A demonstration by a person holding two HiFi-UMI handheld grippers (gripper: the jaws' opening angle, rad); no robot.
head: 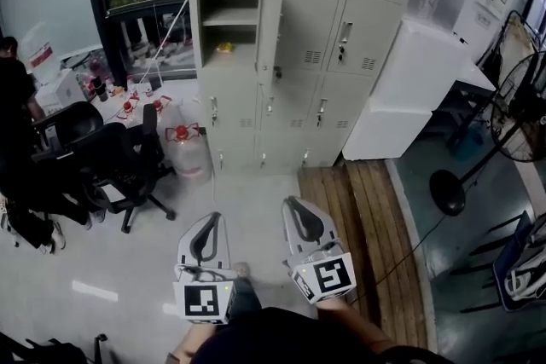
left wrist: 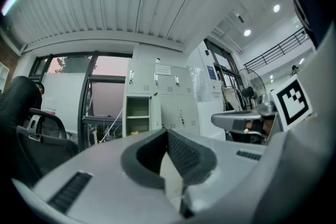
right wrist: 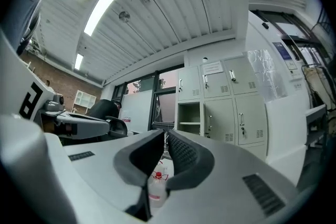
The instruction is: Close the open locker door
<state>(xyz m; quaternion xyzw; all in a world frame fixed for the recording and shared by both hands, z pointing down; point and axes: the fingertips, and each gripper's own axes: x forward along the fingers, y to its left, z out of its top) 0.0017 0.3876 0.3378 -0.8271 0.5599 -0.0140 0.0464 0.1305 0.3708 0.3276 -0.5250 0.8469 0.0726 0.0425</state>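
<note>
A bank of grey lockers [head: 299, 55] stands across the room. One compartment [head: 229, 20] in its left column is open, its door [head: 270, 31] swung out edge-on towards me. A small yellow thing [head: 224, 48] lies on the compartment's lower shelf. The open compartment [left wrist: 137, 115] shows far off in the left gripper view, and again [right wrist: 189, 117] in the right gripper view. My left gripper [head: 217, 217] [left wrist: 167, 131] and right gripper [head: 290, 202] [right wrist: 165, 132] are held side by side, low and far from the lockers. Both are shut with nothing between the tips.
Black office chairs [head: 111, 158] and a large water jug [head: 188, 149] stand left of the lockers. A white cabinet [head: 409, 89] adjoins them on the right, with a standing fan [head: 520, 115] beyond. Wooden planks [head: 367, 217] cover the floor ahead right. A person [head: 13, 98] is at the far left.
</note>
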